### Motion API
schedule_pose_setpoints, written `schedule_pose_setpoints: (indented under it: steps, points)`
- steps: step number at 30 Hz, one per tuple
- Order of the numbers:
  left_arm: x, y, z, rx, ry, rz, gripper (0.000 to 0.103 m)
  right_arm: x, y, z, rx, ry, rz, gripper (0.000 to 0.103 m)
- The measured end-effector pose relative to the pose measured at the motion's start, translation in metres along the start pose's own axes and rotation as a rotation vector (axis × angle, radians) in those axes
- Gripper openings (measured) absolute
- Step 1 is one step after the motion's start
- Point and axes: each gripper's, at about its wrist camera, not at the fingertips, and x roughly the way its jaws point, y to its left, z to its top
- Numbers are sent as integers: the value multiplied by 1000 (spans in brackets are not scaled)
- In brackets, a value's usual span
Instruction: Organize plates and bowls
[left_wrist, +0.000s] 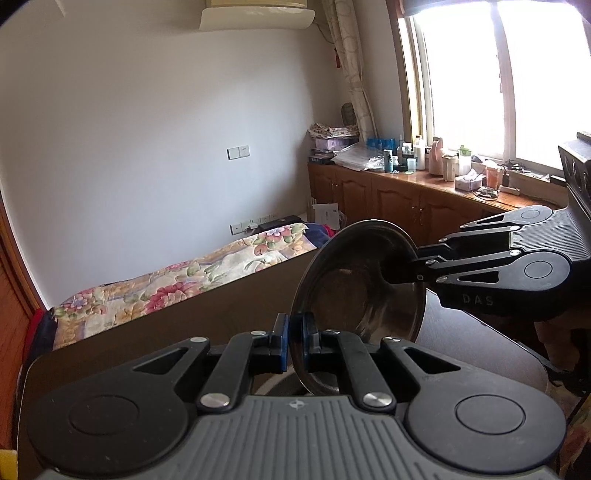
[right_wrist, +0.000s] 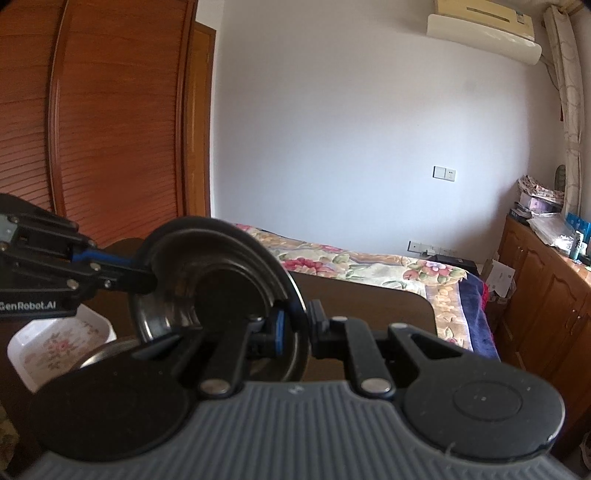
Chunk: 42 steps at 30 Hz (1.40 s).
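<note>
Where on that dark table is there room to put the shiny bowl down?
The dark table looks bare on its far side, along the flowered bedspread out to the rounded corner. The near left is crowded: a white flowered tray and another metal dish lie there. Both grippers grip the steel bowl above the table.

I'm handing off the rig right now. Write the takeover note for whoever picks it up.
Left gripper: shut on the metal bowl, at its rim.
Right gripper: shut on the same bowl's opposite rim.
The bowl is held tilted in the air over the dark table.
The floral tray sits on the table, with another metal dish beside it.
Left: set the bowl down in its place.
</note>
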Motion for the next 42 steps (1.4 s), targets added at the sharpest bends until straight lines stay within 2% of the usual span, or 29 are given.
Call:
schedule_pose_setpoints:
  steps: [20, 36, 42]
  points:
    - [-26, 18, -52, -116, 36, -32, 37, -10, 43, -23, -34, 47, 62, 14]
    - [3, 34, -66, -169, 66, -51, 38, 2, 52, -36, -31, 101, 77, 14]
    - [11, 34, -71, -171, 61, -35, 39, 10, 53, -42, -27, 104, 83, 14]
